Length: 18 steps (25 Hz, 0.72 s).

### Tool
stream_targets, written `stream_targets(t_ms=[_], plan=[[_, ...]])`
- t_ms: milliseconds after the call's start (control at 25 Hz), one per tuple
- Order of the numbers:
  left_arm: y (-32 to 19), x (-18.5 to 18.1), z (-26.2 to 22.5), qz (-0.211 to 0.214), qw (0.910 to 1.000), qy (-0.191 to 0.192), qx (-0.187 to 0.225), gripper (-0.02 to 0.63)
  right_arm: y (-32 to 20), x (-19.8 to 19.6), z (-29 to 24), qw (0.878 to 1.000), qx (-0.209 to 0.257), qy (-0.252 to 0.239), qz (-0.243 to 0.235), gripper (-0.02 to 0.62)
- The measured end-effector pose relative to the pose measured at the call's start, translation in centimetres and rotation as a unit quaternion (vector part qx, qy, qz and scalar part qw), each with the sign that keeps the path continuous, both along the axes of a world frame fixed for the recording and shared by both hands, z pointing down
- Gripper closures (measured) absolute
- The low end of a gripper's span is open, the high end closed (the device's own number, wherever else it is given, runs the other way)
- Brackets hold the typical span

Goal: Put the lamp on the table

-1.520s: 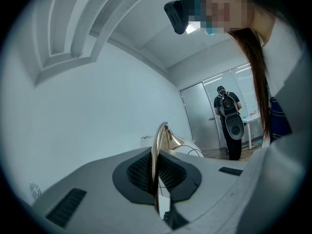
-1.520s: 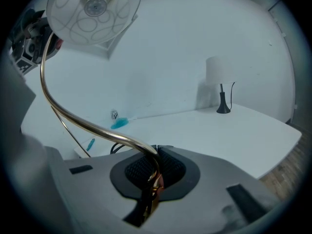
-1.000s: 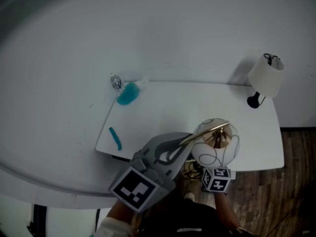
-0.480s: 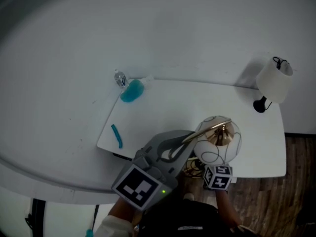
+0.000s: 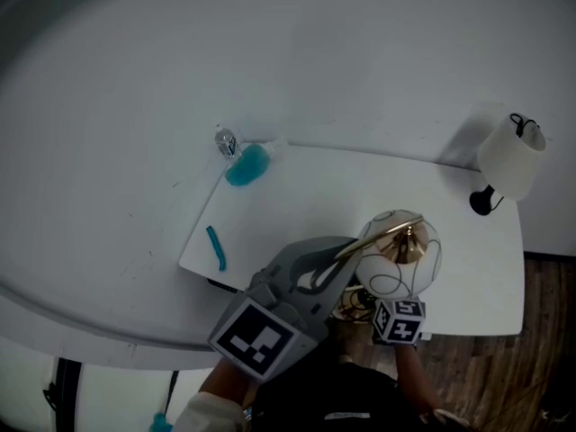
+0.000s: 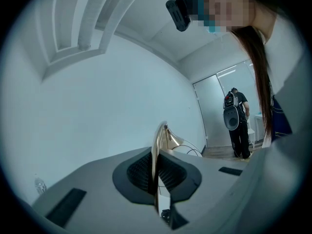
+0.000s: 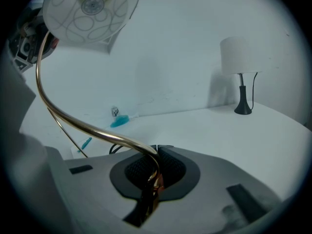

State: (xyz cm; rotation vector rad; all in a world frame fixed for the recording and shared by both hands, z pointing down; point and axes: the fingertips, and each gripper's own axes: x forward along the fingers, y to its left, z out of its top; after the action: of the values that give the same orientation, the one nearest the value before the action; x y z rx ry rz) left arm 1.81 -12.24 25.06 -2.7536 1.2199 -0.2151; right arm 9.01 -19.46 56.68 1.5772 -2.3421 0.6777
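Observation:
The lamp has a white globe shade [image 5: 396, 264] with a thin line pattern and a curved brass stem [image 5: 378, 235]. It hangs over the near edge of the white table [image 5: 297, 205]. My left gripper [image 5: 337, 264] is shut on the upper stem beside the shade; the brass [image 6: 158, 145] runs between its pads. My right gripper [image 7: 155, 177] is shut on the stem lower down, with the shade [image 7: 90, 11] up at the left. In the head view the shade hides most of that gripper and only its marker cube [image 5: 397, 320] shows.
A second lamp [image 5: 511, 158] with a white shade and black base stands at the table's far right corner. A blue object [image 5: 247, 165] and a small bottle [image 5: 225, 140] lie at the far left corner, a teal stick [image 5: 215, 247] near the left edge. A person [image 6: 236, 121] stands by a door.
Both grippers and the held lamp have edged forward, a little further over the table's near edge. Both grips on the stem are unchanged.

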Motion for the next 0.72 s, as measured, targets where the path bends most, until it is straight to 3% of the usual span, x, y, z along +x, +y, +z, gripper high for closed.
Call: stream_targets(t_ms=[720], plan=[[-4.0, -2.5, 0.4, -0.003, 1.0000, 0.000, 0.001, 0.601, -4.5, -3.0, -0.4, 1.000, 0.000, 0.003, -0.012, 0.588]])
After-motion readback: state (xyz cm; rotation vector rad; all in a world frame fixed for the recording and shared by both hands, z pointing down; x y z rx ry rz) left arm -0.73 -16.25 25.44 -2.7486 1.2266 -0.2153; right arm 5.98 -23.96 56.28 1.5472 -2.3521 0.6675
